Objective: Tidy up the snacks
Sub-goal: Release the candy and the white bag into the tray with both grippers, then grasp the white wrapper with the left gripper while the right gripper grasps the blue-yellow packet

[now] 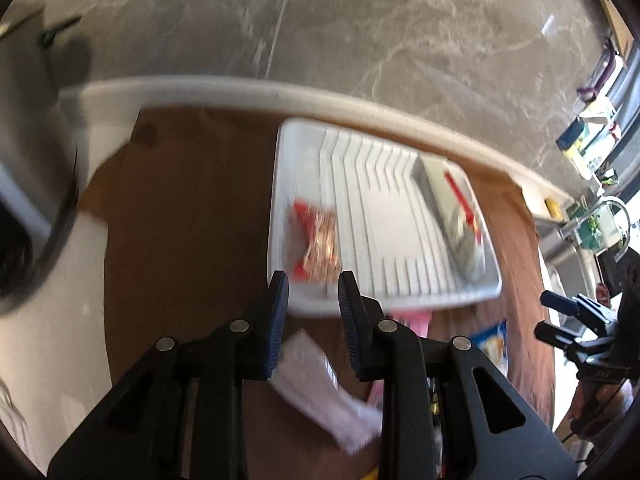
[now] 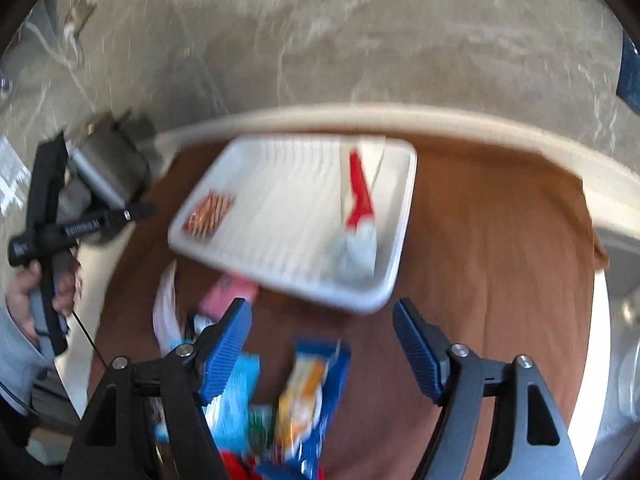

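Note:
A white ribbed tray lies on a brown mat. In it are a red-and-tan snack packet and a red-and-silver packet. My left gripper is open and empty, just short of the tray's near edge, above a white packet. My right gripper is open wide and empty, over a pile of loose snacks: a blue-and-orange packet, a light blue one, a pink one. Both views are blurred by motion.
The brown mat covers a white round table over a grey marbled floor. The right gripper shows at the left view's right edge; the left gripper shows at the right view's left edge. A sink stands far right.

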Demonstrator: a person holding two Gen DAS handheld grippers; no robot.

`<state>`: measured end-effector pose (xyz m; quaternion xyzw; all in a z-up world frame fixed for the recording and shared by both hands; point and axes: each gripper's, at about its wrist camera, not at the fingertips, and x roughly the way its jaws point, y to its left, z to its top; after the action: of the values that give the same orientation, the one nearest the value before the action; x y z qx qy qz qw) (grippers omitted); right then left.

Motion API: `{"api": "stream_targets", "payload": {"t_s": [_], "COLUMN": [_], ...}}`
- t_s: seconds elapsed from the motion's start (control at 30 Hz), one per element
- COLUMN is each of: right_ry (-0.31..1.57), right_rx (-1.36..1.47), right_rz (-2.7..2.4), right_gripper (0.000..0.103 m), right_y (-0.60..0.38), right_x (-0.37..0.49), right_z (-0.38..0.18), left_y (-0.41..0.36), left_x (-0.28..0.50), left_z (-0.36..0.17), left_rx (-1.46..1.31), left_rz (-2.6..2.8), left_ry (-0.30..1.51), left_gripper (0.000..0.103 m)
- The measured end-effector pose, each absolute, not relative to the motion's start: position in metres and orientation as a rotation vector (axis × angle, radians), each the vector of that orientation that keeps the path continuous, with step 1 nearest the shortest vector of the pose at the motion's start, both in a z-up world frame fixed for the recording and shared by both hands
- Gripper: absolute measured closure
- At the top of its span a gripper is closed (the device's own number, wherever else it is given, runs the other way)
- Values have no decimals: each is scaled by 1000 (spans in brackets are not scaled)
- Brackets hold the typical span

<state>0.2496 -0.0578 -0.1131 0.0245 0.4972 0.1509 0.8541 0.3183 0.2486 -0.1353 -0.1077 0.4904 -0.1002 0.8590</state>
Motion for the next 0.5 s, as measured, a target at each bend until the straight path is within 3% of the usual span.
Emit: {"api": "stream_targets", "payload": {"t_s": [0.5], "right_ry": [1144], "right_rx": [21], "right_rz": [267], "right_gripper": [27], "right_y": [-51], "right_x": [214], "right_z": [-149], "left_y": [243], "left_x": [263], "left_z": [-177], "left_rx": [-300], "left_rz": [-175], "left_ry": [1158], "left_gripper": [79]}}
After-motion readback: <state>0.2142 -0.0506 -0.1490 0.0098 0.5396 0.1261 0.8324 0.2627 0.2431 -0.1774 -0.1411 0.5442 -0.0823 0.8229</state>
